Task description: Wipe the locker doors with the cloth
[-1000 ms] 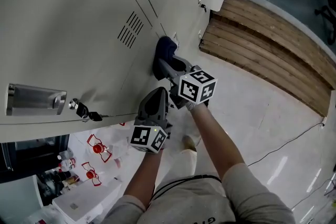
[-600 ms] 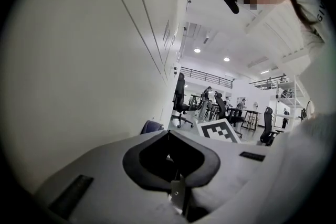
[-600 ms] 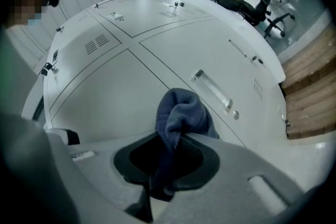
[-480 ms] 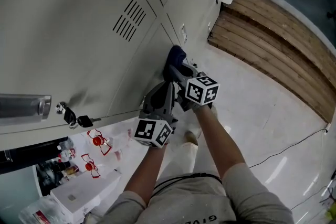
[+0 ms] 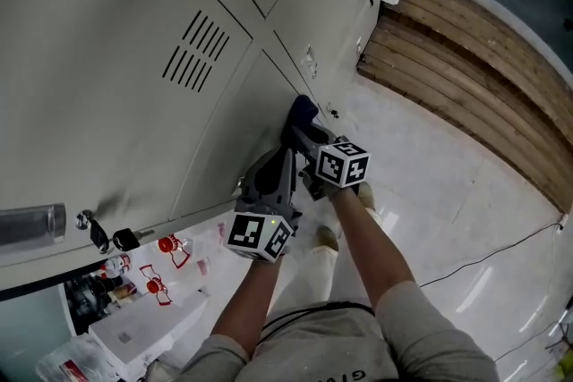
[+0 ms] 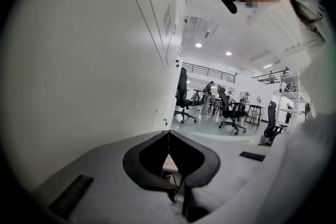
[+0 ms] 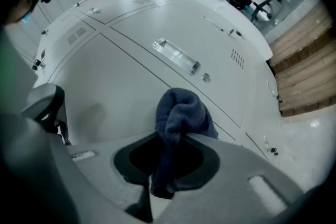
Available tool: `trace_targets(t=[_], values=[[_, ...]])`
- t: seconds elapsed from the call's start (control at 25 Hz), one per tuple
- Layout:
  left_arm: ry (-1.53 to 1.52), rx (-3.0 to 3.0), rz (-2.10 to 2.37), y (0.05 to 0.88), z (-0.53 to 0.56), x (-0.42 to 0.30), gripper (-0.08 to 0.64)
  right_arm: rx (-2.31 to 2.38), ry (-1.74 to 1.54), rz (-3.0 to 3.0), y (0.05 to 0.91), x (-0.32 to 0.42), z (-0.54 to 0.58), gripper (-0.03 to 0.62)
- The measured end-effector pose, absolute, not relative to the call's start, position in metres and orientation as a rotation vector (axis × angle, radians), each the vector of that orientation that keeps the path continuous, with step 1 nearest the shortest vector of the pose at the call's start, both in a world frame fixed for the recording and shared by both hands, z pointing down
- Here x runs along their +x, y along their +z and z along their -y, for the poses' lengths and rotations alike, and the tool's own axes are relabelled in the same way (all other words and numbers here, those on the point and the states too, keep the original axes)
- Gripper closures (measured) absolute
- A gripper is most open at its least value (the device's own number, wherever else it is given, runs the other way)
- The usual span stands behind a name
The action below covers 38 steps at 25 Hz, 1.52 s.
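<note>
Head view: from your head, steeply down the locker doors (image 5: 116, 40) to the floor (image 5: 430, 183). Left gripper view: hard beside those doors, facing along them toward far office chairs (image 6: 181, 96). Right gripper view: close, facing the doors — shares the cloth (image 7: 181, 110) with your head view.

Grey moulded left gripper (image 5: 279, 160) and right gripper (image 5: 303, 131), dark-rimmed jaws, each topped by a marker cube (image 5: 258, 234) in black-and-white squares, pale grey short-sleeved T-shirt (image 5: 340, 344) with dark lettering.
</note>
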<state>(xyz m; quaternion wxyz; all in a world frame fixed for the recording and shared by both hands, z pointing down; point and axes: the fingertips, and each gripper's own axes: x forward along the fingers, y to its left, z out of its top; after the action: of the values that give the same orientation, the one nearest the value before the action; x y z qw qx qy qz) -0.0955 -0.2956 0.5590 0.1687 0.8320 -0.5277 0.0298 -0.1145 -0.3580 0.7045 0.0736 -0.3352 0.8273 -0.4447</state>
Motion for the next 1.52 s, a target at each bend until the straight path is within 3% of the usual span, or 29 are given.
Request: trace_targets(t=[0.76, 1.52], values=[[0.098, 2.293, 1.559, 0.568, 0.294, -0.109, 0.561, -1.131, -1.524, -2.454, 0.755, -0.11, 0.358, 0.54], [0.024, 2.364, 1.564, 0.512, 0.237, -0.115, 0.561, -1.107, -1.144, -2.703, 0.617, -0.077, 0.294, 0.54]])
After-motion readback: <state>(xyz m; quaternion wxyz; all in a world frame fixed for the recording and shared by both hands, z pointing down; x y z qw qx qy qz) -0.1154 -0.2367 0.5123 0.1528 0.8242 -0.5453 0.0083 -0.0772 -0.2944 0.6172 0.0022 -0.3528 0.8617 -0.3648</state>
